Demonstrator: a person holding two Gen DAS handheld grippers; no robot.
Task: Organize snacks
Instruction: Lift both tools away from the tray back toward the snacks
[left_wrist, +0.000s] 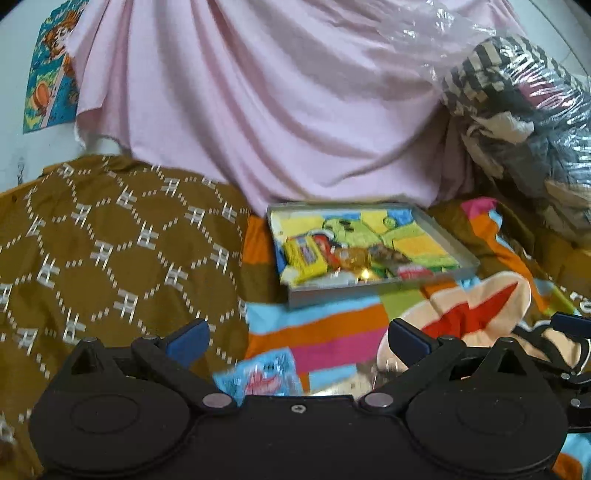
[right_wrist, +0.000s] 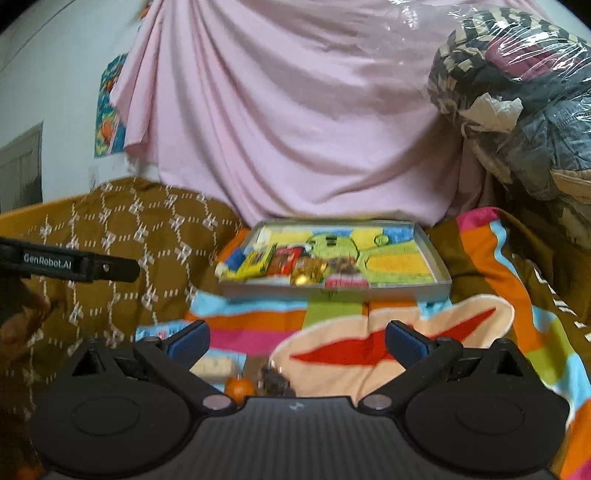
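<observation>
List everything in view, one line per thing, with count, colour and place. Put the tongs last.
tray: one, grey, on the striped blanket, centre.
snack packets in tray: several, yellow, red and gold, along the near edge; exact count unclear.
loose snacks: a few, orange, dark and pale, on the blanket just ahead of the right tongs.
blue packet: one, on the blanket ahead of the left tongs.
striped blanket: one, multicoloured, under the tray.
brown patterned cloth: one, left.
pink sheet: one, hanging behind.
plastic-wrapped bundle: one, right.
left tongs: open, empty.
right tongs: open, empty.
</observation>
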